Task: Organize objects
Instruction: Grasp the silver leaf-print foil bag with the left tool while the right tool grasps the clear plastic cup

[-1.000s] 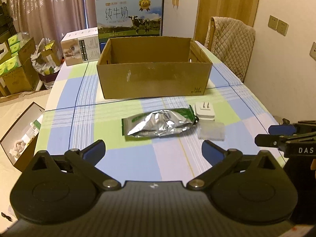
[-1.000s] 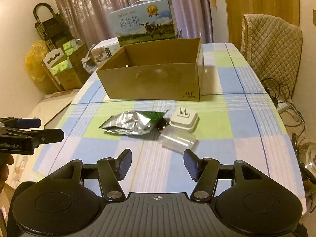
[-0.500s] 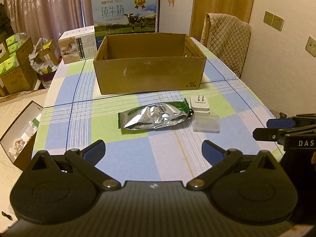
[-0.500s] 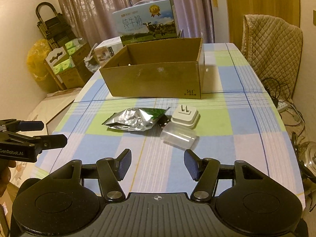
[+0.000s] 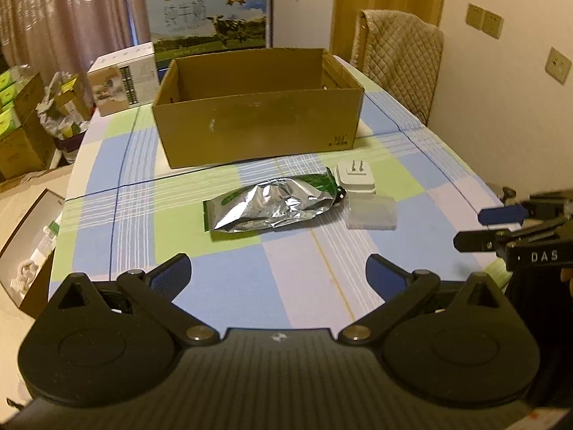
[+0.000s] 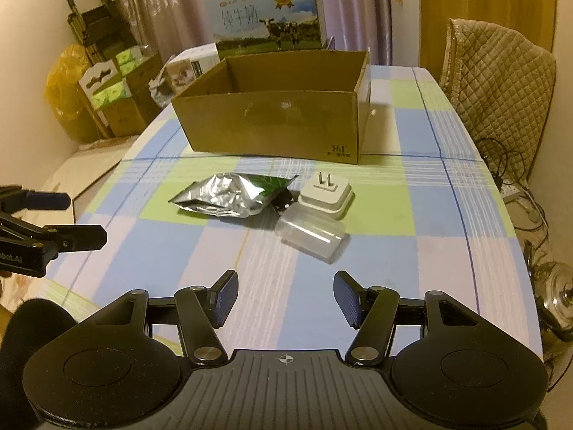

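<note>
Both claws are hovering over the checked bench [image 5: 222,297], the left claw [image 5: 277,274] gaping wide with nothing in it, the right claw [image 6: 284,295] parted and carrying nothing. The foil pouch [image 5: 272,206], white plug [image 6: 326,195] and clear case [image 6: 311,234] are lying bunched together before the open cardboard box [image 5: 258,125].

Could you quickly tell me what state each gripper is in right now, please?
Left gripper: open, holding nothing.
Right gripper: open, holding nothing.

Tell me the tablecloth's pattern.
Blue, green and pale checks on the tablecloth, clearest from the right wrist.
</note>
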`<state>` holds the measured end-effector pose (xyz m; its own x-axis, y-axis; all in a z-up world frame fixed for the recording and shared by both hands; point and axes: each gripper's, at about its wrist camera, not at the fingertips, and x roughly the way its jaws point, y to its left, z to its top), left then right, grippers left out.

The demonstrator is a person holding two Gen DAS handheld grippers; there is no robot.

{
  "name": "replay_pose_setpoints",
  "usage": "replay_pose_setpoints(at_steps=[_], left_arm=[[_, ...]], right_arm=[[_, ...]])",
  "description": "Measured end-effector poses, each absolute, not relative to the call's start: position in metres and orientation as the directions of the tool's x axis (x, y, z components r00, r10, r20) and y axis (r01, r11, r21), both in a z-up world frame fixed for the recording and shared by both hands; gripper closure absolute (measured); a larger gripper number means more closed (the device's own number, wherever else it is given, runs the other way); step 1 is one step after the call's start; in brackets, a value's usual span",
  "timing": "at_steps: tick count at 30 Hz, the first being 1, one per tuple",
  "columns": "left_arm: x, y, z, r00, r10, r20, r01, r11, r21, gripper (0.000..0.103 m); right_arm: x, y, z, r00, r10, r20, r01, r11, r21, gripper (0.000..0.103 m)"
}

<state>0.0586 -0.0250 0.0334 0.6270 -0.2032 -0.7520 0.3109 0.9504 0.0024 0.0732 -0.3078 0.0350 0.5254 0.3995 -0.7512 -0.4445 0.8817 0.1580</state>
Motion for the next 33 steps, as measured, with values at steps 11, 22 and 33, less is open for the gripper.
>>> replay_pose_setpoints(at_steps=[11,22,33], left_arm=[[0.097,-0.031,0.010,0.581,-0.222,-0.783,0.428,0.902,0.062,0.001],[0.157,-0.039,-0.029,0.530,-0.232,-0.816,0.615,0.767,0.181,0.001],[0.207,-0.056,-0.076,0.473,-0.228,-0.851,0.772,0.573,0.276,0.001]], right_arm=[[0.107,-0.298,0.017,0.510,0.354,-0.784,-0.537,0.843,0.031,0.046],[0.156,-0.270,-0.016,0.440,0.379,-0.814,-0.685,0.727,-0.032,0.046],[0.193,-0.252,-0.062,0.382,0.348,-0.856,-0.796,0.595,-0.112,0.046]])
